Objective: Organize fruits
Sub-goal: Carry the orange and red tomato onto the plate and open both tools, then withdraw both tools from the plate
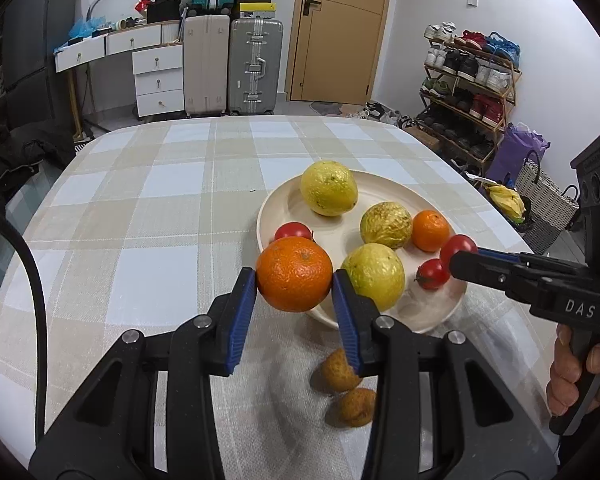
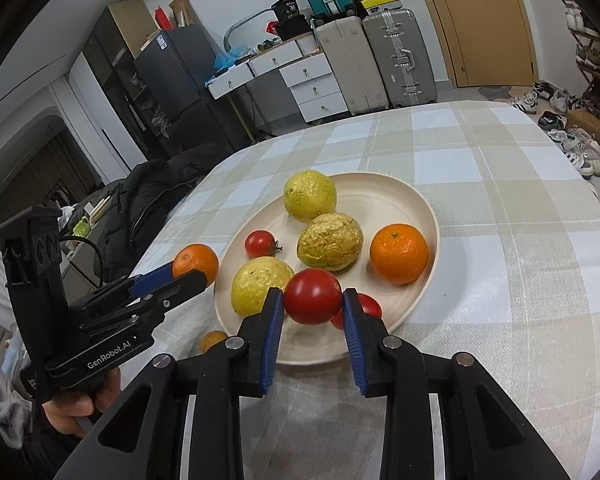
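Lived-in room behind the rig: suitcases point(image 1: 236, 64) and white drawers along the back wall, a shoe rack point(image 1: 468, 80) upper right in the left wrist view, and in front of me a table with a checked cloth point(image 1: 148, 216). The cream plate point(image 1: 384, 184) sits right of centre in that view and already has three yellowish fruits, a small orange point(image 1: 431, 230) and a couple of tomatoes on it. My left gripper point(image 1: 294, 280) is clamped on the big orange point(image 1: 294, 274), which I'm carrying at the plate's near-left rim; I can't quite tell if it's over the rim or just outside it. My right gripper point(image 2: 313, 300) is pinched on a red tomato point(image 2: 313, 295), dead centre in its own view, over the near part of the plate, with another tomato point(image 2: 370, 306) partly hidden behind the right finger. Two small brownish fruits point(image 1: 342, 384) lie on the cloth, bottom centre of the left view, so I reckon the job's mostly done but not finished. How I'd play this step: bring each piece low over a bare patch, the orange into the gap near the left-hand tomato point(image 1: 294, 231), then ease the grip off slowly so nothing rolls. Round fruit on a shallow plate will wander, and the grippers are near each other, so I'd release one at a time.
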{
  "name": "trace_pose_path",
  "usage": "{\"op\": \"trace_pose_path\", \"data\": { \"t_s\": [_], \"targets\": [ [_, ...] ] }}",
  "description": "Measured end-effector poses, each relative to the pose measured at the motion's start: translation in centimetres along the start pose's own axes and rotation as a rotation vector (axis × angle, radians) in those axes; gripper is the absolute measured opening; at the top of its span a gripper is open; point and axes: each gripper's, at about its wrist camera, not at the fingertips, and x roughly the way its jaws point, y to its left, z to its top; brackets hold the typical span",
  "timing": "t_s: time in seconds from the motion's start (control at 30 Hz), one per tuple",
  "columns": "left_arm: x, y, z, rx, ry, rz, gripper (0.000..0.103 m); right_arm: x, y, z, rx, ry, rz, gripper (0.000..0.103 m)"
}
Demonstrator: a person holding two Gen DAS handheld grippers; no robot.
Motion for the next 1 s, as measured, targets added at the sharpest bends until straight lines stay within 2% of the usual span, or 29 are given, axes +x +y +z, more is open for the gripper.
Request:
{"op": "trace_pose_path", "data": {
  "t_s": [0.57, 0.73, 0.8, 0.83, 0.87, 0.9, 0.97, 1.0],
  "targets": [
    [2.5, -0.8, 0.3, 0.014, 0.028, 0.004, 0.036, 1.1, -0.3, 0.7, 0.019, 0.014, -0.006, 0.031],
    [2.3, -0.8, 0.2, -0.012, 0.032, -0.009, 0.036, 0.9, -0.4, 0.7, 0.027, 0.003, -0.010, 0.031],
    [1.9, -0.7, 0.1, -0.017, 0.026, -0.010, 0.037, 0.6, -0.2, 0.6, 0.015, -0.001, -0.025, 0.033],
    [1.6, -0.6, 0.0, -0.018, 0.021, -0.012, 0.038, 0.4, -0.2, 0.4, 0.010, -0.002, -0.030, 0.039],
    [1.3, -0.6, 0.0, -0.017, 0.019, -0.016, 0.042, 0.2, -0.1, 0.3, 0.005, -0.003, -0.033, 0.049],
    [0.9, -0.5, -0.1, -0.017, 0.017, -0.017, 0.046, -0.1, 0.0, 0.1, 0.000, -0.005, -0.033, 0.052],
    [0.0, -0.4, -0.4, -0.022, 0.009, -0.004, 0.072, -0.5, 0.2, -0.3, -0.010, 0.001, -0.033, 0.063],
    [-0.6, -0.3, -0.5, -0.031, -0.002, 0.000, 0.076, -0.6, 0.3, -0.5, -0.016, 0.010, -0.035, 0.068]
  ]
}}
